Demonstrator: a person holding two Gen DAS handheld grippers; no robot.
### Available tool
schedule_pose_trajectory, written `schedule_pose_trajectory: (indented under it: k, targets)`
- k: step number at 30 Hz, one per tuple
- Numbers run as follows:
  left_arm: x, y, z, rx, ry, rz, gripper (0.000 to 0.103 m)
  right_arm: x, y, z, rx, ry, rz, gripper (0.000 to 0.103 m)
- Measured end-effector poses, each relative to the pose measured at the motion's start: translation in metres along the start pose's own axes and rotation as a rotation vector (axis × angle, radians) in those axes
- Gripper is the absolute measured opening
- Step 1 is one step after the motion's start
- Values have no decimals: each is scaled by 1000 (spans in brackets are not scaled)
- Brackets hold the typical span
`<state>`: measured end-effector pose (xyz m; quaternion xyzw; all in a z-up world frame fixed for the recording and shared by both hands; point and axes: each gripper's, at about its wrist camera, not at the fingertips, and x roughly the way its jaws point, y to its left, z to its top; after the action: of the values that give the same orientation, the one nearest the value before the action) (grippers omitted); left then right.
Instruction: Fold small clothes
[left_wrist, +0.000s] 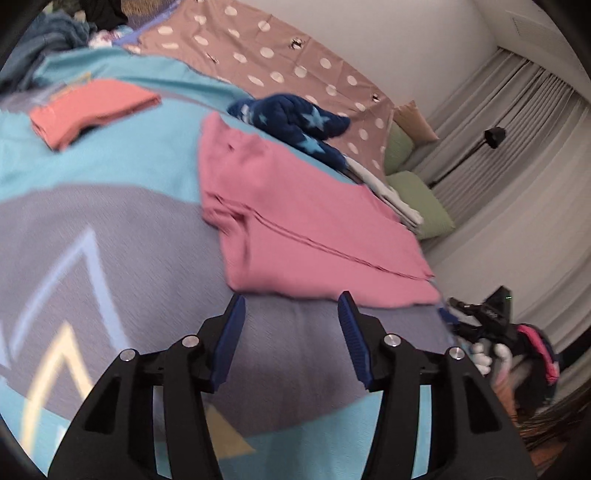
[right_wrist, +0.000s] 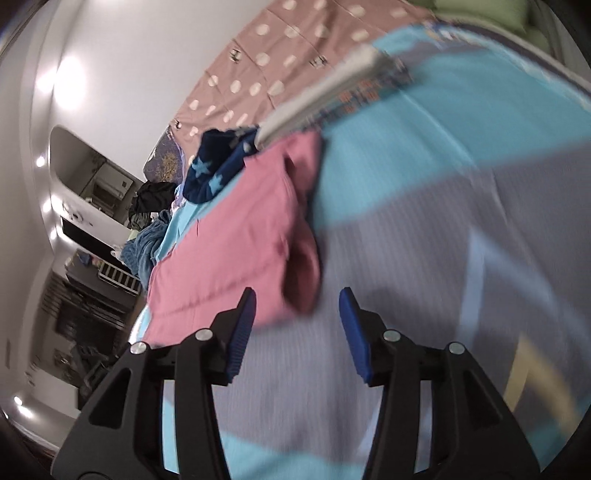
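Left wrist view: bed with a teal-and-grey cover fills the frame. Pink garment lies flat toward 1 o'clock, near hem just ahead of the left hand-held gripper, which is released with nothing between its pads. Judged light, soft, limp; likely to sag unless pinched at two hem corners. Right hand-held gripper likewise released, the garment's rolled end at 11 o'clock. Bare cover at 6 to 9 o'clock leaves folding room. Navy star cloth touches the far edge; folded coral piece sits well apart at 10 o'clock.
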<state>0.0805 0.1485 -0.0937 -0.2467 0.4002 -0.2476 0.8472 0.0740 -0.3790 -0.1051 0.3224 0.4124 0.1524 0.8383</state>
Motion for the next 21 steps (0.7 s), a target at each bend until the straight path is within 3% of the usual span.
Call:
schedule_pose_trajectory:
  k: [3,6,9,11,12,13,14,15,17,21]
  targets:
    - [24,9,-1,-68,45,-27,55,7,1,-8,-6,9,10,53]
    - [36,12,10,-71,24,-50,55,17,10,-1,8,11,53,69]
    - [48,16,22,-91,24,-65,52,38,22,6,-28,47,53,71]
    - [56,15,27,-83,32,-49,33,50,30,11,-61,42,29,71]
    - [61,16,29,-87,43,-49,9,54,33,13,-66,35,21,71]
    - [65,18,31,-101,57,-57,6,55,34,13,-62,23,11,58]
    - [66,19,32,-110,55,-57,6,58,34,15,-51,10,-12,36]
    - [63,18,32,-101,42,-57,5,62,31,17,-30,27,-16,5]
    - [52,7,34,-57,0,-53,5,63,25,16,24,29,1,4]
    - [23,-20,33,36,-40,-74,4,32,34,13,14,-14,56,3]
